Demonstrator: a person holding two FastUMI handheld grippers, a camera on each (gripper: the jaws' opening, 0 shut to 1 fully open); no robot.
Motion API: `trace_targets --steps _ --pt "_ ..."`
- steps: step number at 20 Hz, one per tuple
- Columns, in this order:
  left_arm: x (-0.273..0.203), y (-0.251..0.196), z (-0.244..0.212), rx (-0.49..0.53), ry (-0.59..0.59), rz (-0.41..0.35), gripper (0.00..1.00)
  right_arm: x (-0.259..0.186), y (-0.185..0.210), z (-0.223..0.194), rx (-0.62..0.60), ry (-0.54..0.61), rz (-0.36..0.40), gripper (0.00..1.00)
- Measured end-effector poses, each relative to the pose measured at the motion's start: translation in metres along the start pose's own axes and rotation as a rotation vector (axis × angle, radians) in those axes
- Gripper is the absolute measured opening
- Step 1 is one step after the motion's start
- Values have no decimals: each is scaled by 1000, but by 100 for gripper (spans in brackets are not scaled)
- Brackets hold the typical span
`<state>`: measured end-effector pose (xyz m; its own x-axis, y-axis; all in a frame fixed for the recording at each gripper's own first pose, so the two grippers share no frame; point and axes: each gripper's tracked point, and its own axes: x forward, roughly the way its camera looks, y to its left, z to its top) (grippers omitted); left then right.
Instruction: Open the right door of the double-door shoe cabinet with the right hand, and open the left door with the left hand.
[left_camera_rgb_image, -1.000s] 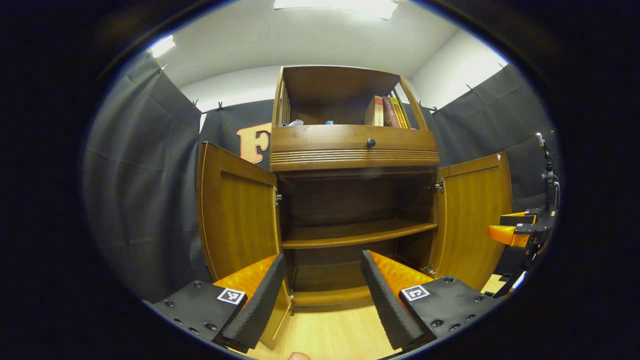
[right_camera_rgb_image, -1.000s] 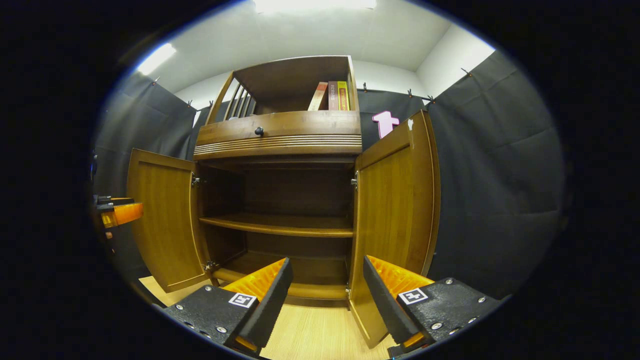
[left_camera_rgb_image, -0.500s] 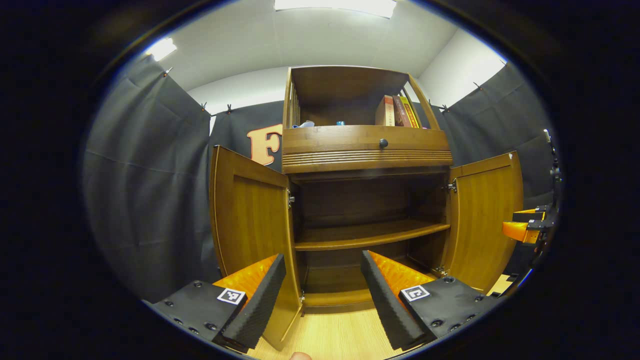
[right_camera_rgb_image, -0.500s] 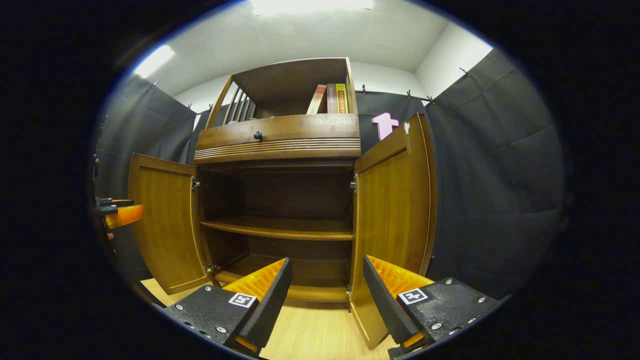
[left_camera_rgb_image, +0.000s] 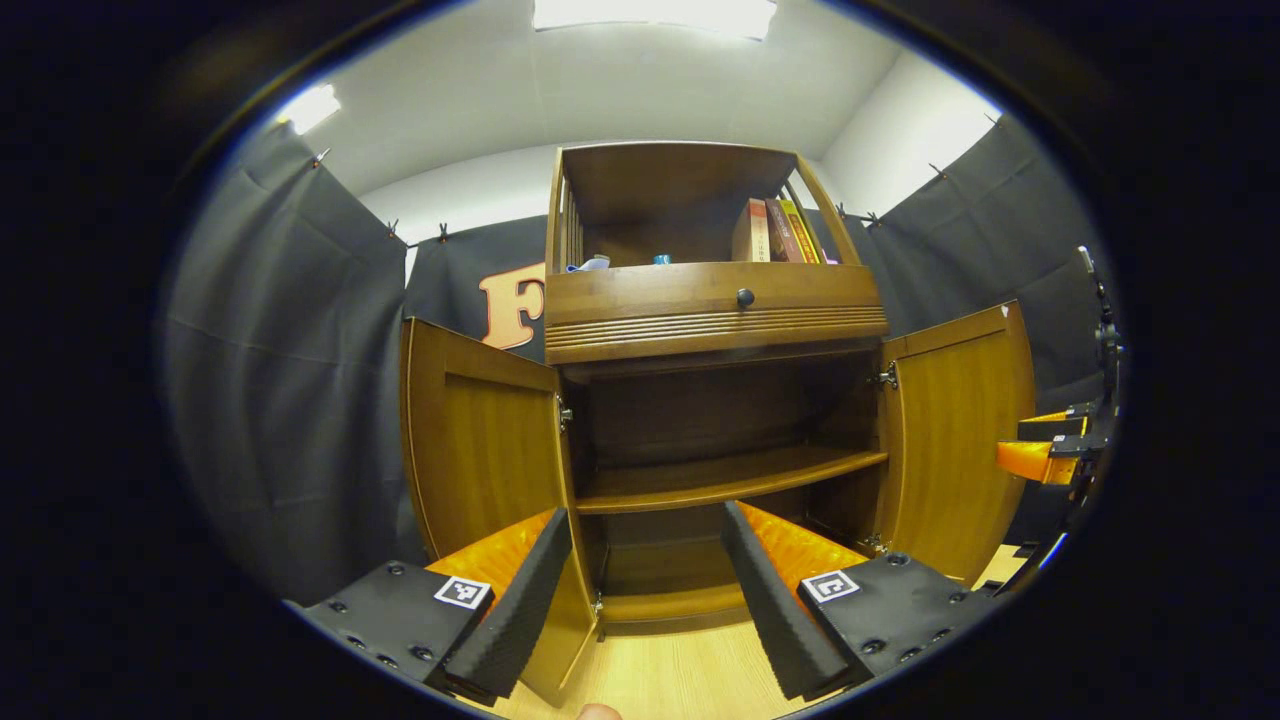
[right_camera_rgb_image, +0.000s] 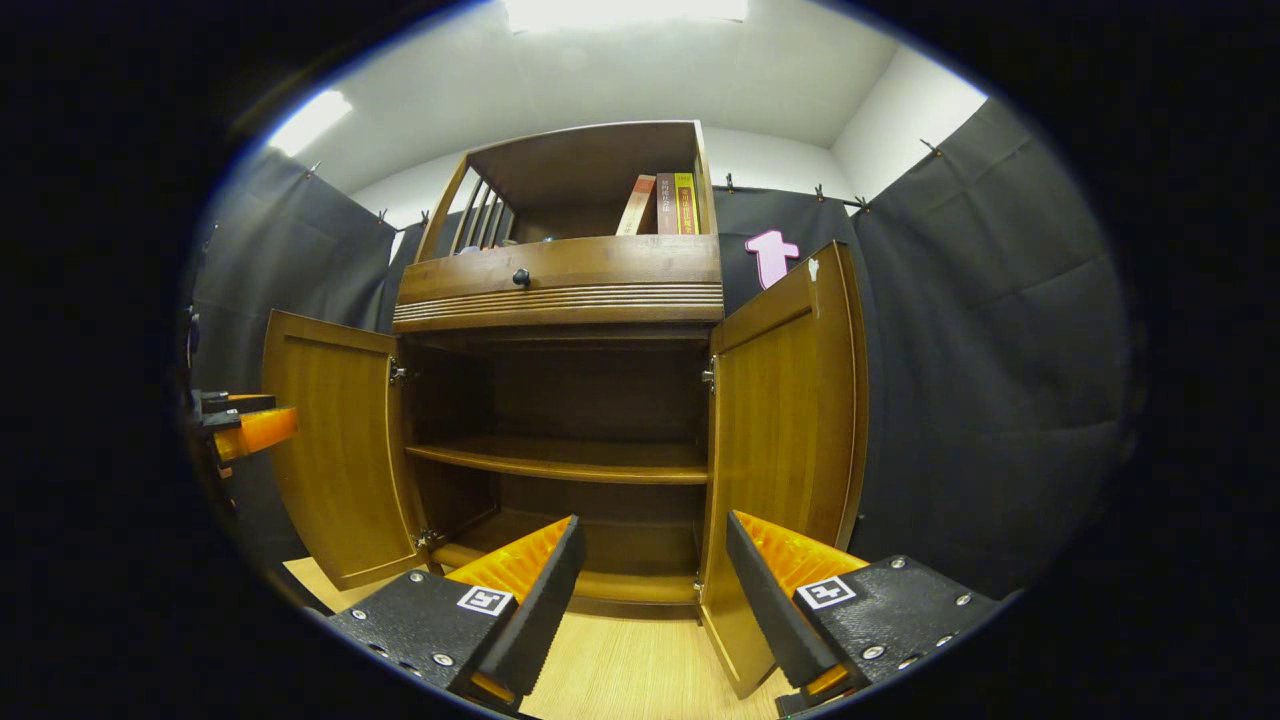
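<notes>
Left gripper (left_camera_rgb_image: 640, 600): fingers wide, holding nothing, near the left door (left_camera_rgb_image: 480, 445). Right gripper (right_camera_rgb_image: 650, 600): fingers wide, holding nothing, by the right door (right_camera_rgb_image: 785, 420). Shoe cabinet (right_camera_rgb_image: 560, 400), on wood floor (right_camera_rgb_image: 625, 675): brown, both doors swung open, inner shelf (right_camera_rgb_image: 565, 460) bare. Above: knobbed drawer (right_camera_rgb_image: 560, 270), books (right_camera_rgb_image: 665, 205).

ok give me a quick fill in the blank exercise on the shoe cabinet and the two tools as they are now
1. Both doors of the shoe cabinet, the left door and the right door, stand ____.
2. The left tool and the right tool each have their fingers ____.
3. The books stand in the ____ compartment.
4. The drawer's knob is ____ in colour.

Missing words: open; apart; top; black
</notes>
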<state>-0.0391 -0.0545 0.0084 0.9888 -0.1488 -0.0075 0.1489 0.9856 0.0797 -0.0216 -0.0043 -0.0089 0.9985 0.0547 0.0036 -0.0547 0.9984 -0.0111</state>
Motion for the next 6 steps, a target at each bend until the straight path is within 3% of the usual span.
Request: trace_targets --steps 6 --pt "-17 4 -3 -20 12 7 100 -11 4 4 -17 -11 8 99"
